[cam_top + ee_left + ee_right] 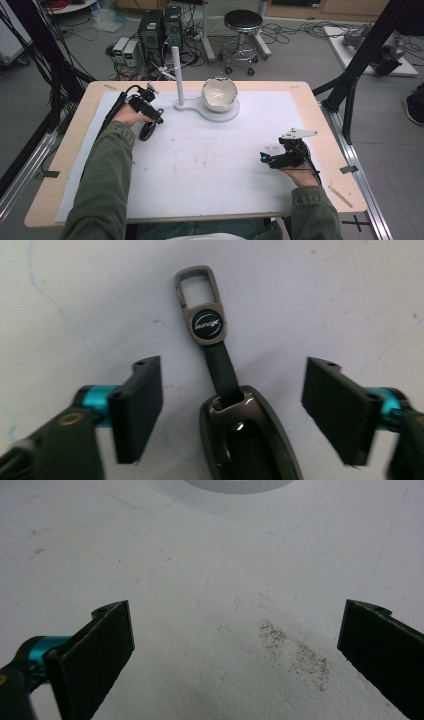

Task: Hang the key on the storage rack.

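A dark glossy key fob [250, 440] lies on the white mat [75, 300], its black strap [220, 365] leading to a metal clasp [202, 305] with a round logo badge. My left gripper [232, 375] is open, one jaw on each side of the fob and neither touching it. In the high view a hand holds the left gripper [150, 117] at the mat's back left. Over the mat's right side my right gripper [265, 159] is open [237, 610] with only bare mat between its jaws.
A white stand [220, 114] with an upright post [176, 75] carries a white bowl [219, 94] at the back centre; its base edge [240, 484] lies ahead of the right gripper. A dark smudge [295, 655] marks the mat. Wooden table edges [320, 125] frame the mat.
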### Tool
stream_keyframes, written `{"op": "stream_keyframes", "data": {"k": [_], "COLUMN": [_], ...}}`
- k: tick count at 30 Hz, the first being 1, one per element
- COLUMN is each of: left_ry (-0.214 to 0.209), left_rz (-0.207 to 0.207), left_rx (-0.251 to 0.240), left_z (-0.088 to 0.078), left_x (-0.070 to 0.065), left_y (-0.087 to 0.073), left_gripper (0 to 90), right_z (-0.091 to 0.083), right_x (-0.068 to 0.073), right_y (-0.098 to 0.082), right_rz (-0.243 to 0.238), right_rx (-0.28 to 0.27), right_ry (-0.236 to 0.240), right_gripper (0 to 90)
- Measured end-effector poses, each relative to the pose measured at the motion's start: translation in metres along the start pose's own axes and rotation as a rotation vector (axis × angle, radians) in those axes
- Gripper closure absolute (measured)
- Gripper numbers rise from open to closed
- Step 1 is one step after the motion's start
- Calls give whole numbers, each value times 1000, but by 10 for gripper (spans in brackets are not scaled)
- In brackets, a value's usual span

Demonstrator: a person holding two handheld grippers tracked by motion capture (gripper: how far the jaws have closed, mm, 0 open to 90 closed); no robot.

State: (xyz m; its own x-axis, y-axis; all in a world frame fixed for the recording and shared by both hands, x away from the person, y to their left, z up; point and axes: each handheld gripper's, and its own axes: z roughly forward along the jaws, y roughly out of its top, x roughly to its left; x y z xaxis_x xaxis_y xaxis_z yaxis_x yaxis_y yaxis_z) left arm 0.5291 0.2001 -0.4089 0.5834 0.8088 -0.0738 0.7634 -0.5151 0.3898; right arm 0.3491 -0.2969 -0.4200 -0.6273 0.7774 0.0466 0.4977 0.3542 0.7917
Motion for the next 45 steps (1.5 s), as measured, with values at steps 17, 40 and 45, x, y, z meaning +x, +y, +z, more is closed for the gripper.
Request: {"op": "stream_keyframes", "data": {"k": [17, 40, 45], "left_ry": [19, -4, -5], "left_rz": [-54, -81, -64], "left_rx": [12, 31, 24], "left_z": [7, -1, -11], "left_x": [0, -4, -6], "left_y": [3, 5, 4], "left_gripper": [645, 830, 829], "right_z": [2, 1, 0], "right_x": [1, -1, 0], "right_y": [0, -1, -1], "right_rz": [-4, 9, 7], "right_rx": [20, 18, 23], "right_ry": [11, 15, 19], "right_gripper": [6, 6, 6]}}
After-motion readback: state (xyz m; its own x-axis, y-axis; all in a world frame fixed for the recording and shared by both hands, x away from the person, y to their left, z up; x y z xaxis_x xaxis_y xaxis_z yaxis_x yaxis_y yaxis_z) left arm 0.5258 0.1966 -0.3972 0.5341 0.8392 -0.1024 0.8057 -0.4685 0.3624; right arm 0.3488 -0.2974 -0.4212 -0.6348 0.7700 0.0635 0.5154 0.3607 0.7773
